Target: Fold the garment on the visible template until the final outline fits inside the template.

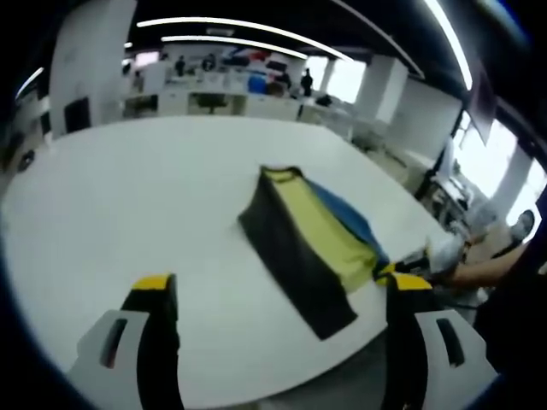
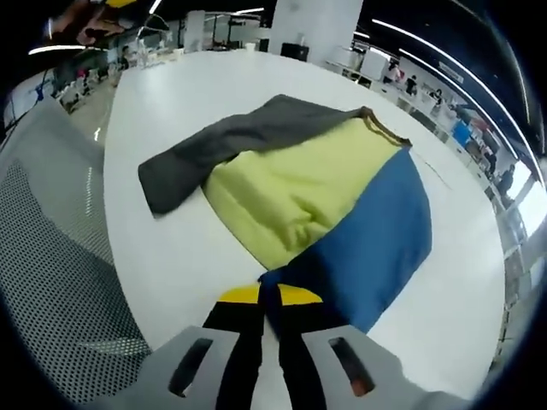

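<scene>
Right gripper [image 2: 272, 309] clenched on blue corner of grey, yellow and blue cloth garment [image 2: 316, 192], long axis running away; left gripper [image 1: 282, 295] released, farther off

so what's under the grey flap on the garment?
The grey flap lies folded over the yellow panel, its end resting on the white table. How far the yellow runs beneath it is hidden; no template outline can be made out.
</scene>
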The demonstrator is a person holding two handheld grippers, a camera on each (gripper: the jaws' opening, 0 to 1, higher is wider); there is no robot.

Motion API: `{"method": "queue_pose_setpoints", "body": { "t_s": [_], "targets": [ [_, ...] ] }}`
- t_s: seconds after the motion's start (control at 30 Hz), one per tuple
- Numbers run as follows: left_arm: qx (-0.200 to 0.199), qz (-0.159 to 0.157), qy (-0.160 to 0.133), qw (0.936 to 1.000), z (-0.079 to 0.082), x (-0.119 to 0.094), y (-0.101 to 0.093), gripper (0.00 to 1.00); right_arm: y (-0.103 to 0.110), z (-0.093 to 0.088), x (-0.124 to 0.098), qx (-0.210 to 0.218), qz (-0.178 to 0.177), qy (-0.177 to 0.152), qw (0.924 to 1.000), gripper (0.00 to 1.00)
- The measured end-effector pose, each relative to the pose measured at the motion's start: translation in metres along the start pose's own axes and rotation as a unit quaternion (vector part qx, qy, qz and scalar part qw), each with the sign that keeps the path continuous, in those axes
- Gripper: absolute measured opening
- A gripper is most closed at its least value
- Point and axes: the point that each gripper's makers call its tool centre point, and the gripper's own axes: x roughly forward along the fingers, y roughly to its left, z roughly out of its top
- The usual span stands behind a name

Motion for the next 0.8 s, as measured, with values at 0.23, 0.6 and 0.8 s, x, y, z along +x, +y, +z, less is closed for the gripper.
{"method": "queue_pose_setpoints", "body": {
  "t_s": [0.23, 0.6, 0.8],
  "targets": [
    [-0.001, 0.000, -0.003, 1.0000, 0.000, -0.002, -0.001, 0.97, 0.003, 0.002, -0.002, 0.142, 0.039, -0.019, 0.9889, 0.02],
    [0.001, -0.004, -0.014, 0.9999, 0.005, -0.004, -0.004, 0.97, -0.046, 0.044, -0.069, 0.282, 0.017, -0.153, 0.9470, 0.02],
    [0.002, -0.011, -0.018, 0.9998, 0.007, -0.003, -0.009, 0.97, -0.105, 0.045, -0.120, 0.346, -0.034, -0.213, 0.9132, 0.02]
  ]
}}
